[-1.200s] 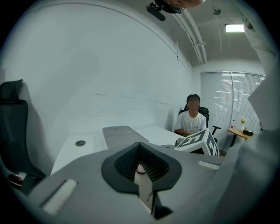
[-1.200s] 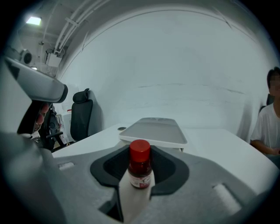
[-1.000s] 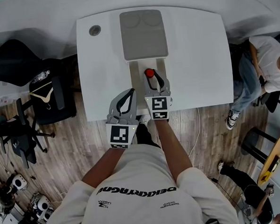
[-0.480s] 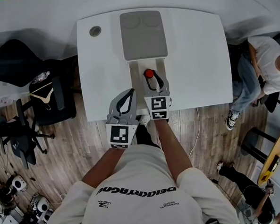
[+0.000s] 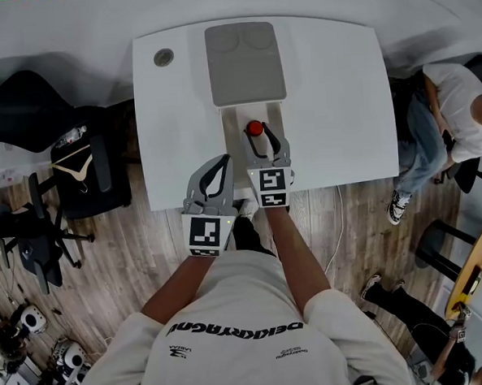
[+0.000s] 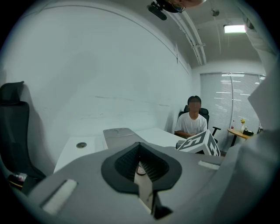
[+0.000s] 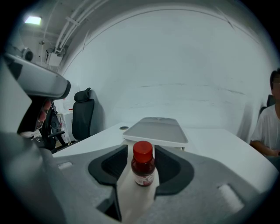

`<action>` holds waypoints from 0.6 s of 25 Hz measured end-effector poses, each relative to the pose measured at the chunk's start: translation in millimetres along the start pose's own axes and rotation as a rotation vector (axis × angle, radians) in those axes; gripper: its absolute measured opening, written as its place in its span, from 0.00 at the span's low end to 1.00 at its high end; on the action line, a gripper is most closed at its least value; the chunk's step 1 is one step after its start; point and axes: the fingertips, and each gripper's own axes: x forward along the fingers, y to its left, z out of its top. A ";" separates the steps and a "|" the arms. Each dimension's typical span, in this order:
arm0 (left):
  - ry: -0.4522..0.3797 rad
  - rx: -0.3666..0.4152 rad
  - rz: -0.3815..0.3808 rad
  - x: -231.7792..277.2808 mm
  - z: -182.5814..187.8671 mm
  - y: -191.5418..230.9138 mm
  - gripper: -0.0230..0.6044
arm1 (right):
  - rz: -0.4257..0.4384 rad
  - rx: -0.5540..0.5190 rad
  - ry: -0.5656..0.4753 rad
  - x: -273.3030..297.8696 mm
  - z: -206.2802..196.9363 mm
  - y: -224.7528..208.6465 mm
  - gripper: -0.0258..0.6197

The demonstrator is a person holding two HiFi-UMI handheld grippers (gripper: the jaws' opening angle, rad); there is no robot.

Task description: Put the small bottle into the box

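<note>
Two claws are in view at the near edge of the desk (image 5: 341, 100). The left claw (image 5: 223, 161) hangs over that edge, just left of the box (image 5: 235, 116). Its jaws are clenched tip to tip and carry nothing. It has no part in the present step.

The box is the pale open tray at the middle of the desk. It runs from the grey panel (image 5: 245, 61) by the far edge back toward the near edge. I take the panel to be its lid, though I cannot confirm that. The bottle (image 7: 143, 165) stands upright on the pale floor of the box, red cap up, at about the box's middle.

The right claw (image 5: 264, 142) reaches in from the near edge, tilted slightly down, with one jaw on either side of the bottle. Its jaws have just been opening and stand released. The bottle is between them, close to both pads, but neither pad presses on it. It stands on its own base.

Step in hand, as I judge it: release, at the end of placing. The bottle appears to be in the box already.

Next move: I would draw the right claw straight back toward the near edge, with the jaws kept wide and no sideways drift. Clearance at each pad is slight, so a skewed retreat could tip the bottle.
</note>
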 end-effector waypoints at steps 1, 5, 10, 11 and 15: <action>-0.001 0.000 0.000 -0.5 0.1 0.3 0.04 | 0.000 -0.001 -0.003 -0.4 0.4 0.2 0.32; -0.003 0.005 0.000 -2.8 0.4 0.0 0.04 | -0.002 -0.001 -0.017 -3.9 3.1 0.2 0.32; -0.001 0.001 0.001 -3.5 1.2 -1.8 0.04 | -0.005 -0.004 -0.036 -9.8 9.4 -3.0 0.32; -0.002 0.002 0.001 -4.3 1.5 -1.9 0.04 | -0.005 -0.004 -0.040 -10.9 10.8 -2.9 0.32; -0.008 0.004 0.000 -9.4 3.3 -3.3 0.04 | -0.012 -0.005 -0.058 -18.7 16.8 -0.8 0.32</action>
